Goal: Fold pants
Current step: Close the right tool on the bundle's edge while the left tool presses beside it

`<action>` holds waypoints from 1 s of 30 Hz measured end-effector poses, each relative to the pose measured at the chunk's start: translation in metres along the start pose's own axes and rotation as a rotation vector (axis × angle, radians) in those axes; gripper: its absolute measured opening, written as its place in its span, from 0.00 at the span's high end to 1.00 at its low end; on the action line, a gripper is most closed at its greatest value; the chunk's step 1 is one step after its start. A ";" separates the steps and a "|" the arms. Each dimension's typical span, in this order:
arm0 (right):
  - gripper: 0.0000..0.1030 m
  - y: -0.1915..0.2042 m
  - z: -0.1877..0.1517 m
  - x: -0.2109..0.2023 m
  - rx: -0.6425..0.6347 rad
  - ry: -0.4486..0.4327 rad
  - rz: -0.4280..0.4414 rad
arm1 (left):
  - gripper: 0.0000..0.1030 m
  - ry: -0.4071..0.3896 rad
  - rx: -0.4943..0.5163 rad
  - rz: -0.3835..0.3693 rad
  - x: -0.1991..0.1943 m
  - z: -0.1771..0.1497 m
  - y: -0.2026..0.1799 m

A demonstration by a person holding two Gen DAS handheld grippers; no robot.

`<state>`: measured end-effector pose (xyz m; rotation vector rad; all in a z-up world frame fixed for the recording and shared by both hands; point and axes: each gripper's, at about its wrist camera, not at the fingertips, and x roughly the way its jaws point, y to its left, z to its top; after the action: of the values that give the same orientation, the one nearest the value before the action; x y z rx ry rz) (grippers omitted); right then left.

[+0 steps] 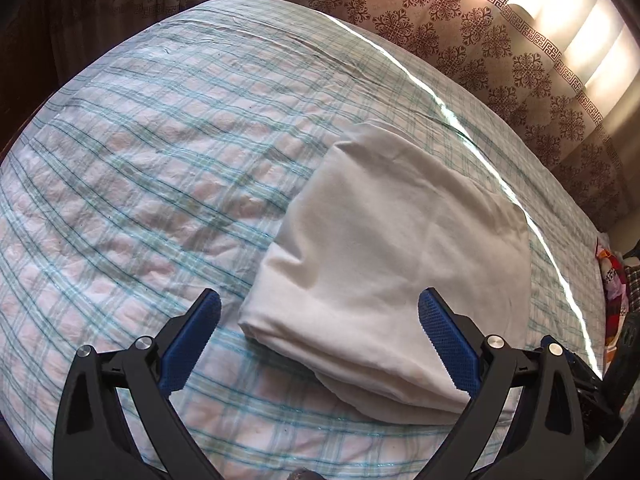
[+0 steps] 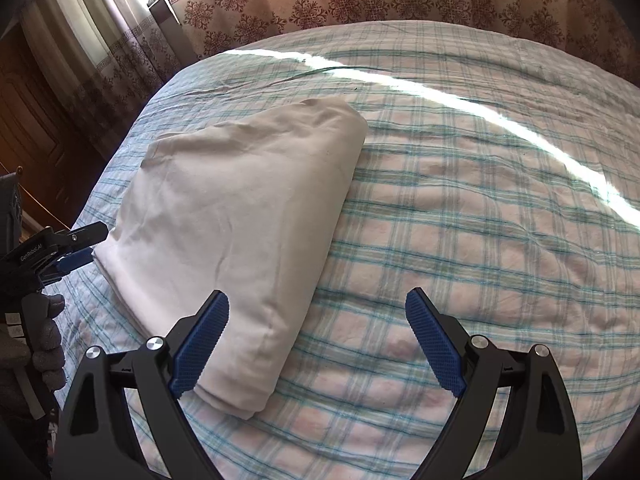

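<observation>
The white pants lie folded into a thick rectangular bundle on the checked bedspread. My left gripper hovers open over the bundle's near edge, its blue pads apart and holding nothing. In the right wrist view the same pants lie left of centre. My right gripper is open too, its left pad just over the bundle's near right corner and its right pad above bare bedspread. The left gripper also shows at the left edge of that view, held by a gloved hand.
A patterned brown curtain hangs behind the bed, with a bright window at its edge. A strip of sunlight crosses the bedspread. Colourful items sit off the bed's right edge. A wooden door stands left of the bed.
</observation>
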<state>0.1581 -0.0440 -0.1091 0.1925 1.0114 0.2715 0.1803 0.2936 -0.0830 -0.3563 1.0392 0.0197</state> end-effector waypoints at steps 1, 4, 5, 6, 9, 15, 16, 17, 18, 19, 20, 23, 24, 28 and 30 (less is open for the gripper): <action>0.13 -0.001 0.003 0.003 0.014 0.001 0.011 | 0.03 0.000 0.006 0.009 0.006 0.005 0.004; 0.13 -0.003 0.012 0.015 0.048 0.008 0.037 | 0.03 0.030 -0.014 -0.021 0.025 0.016 0.017; 0.13 -0.004 0.014 0.019 0.055 0.009 0.039 | 0.03 0.038 -0.025 -0.053 0.030 0.019 0.021; 0.13 -0.004 0.016 0.022 0.061 0.010 0.040 | 0.03 0.043 -0.028 -0.083 0.034 0.021 0.022; 0.13 -0.005 0.021 0.034 0.087 0.021 0.052 | 0.03 0.065 -0.034 -0.118 0.046 0.020 0.022; 0.13 -0.003 0.025 0.049 0.112 0.030 0.094 | 0.03 0.071 0.005 -0.131 0.050 0.016 0.016; 0.13 -0.001 0.024 0.050 0.107 0.033 0.109 | 0.03 0.079 0.007 -0.148 0.049 0.015 0.016; 0.13 0.001 0.023 0.051 0.101 0.039 0.120 | 0.03 0.089 0.010 -0.169 0.049 0.015 0.014; 0.13 0.003 0.022 0.052 0.093 0.041 0.124 | 0.04 0.101 0.016 -0.193 0.049 0.013 0.013; 0.15 0.005 0.022 0.052 0.083 0.042 0.131 | 0.04 0.114 0.024 -0.218 0.047 0.010 0.010; 0.18 0.007 0.022 0.053 0.076 0.047 0.144 | 0.05 0.119 0.029 -0.227 0.046 0.008 0.008; 0.29 0.010 0.024 0.054 0.073 0.068 0.194 | 0.18 0.128 0.018 -0.204 0.047 0.007 0.011; 0.29 0.010 0.026 0.055 0.074 0.069 0.198 | 0.26 0.129 -0.006 -0.208 0.045 0.008 0.016; 0.29 0.002 0.034 0.063 0.124 0.069 0.233 | 0.46 0.148 -0.106 -0.268 0.041 0.011 0.039; 0.29 0.000 0.038 0.066 0.140 0.078 0.250 | 0.49 0.155 -0.117 -0.290 0.040 0.010 0.042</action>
<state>0.2237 -0.0246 -0.1423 0.4395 1.0849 0.4384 0.2017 0.3302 -0.1236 -0.6199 1.1332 -0.2116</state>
